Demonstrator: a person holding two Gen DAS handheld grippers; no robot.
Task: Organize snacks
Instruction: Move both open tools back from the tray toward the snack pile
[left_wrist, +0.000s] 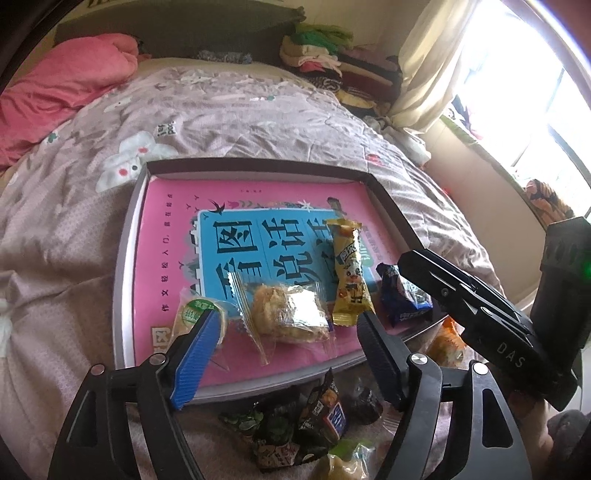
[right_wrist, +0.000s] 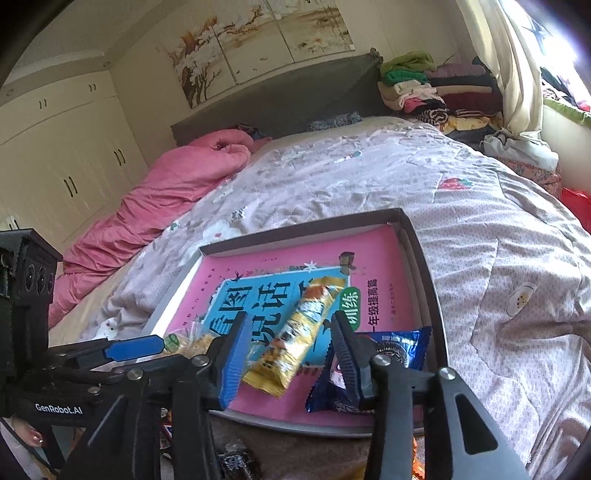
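A grey tray (left_wrist: 122, 277) on the bed holds a pink book (left_wrist: 166, 229) with snacks lying on it. A clear-wrapped pastry (left_wrist: 288, 314) lies between the fingers of my left gripper (left_wrist: 288, 317), which stands open around it without pressing. To its left is a round green-labelled snack (left_wrist: 195, 314). A yellow snack bar (right_wrist: 295, 328) rests on the book between the fingers of my right gripper (right_wrist: 289, 321), whose pads stand off it, open. A blue cookie packet (right_wrist: 388, 347) lies just right of that gripper, partly behind its black finger (right_wrist: 343, 350).
Loose dark snack packets (left_wrist: 295, 424) and an orange packet (left_wrist: 447, 339) lie on the bedspread in front of the tray. A pink quilt (left_wrist: 55, 92) lies at the far left, folded clothes (left_wrist: 332, 62) at the headboard, a curtain (left_wrist: 432, 66) on the right.
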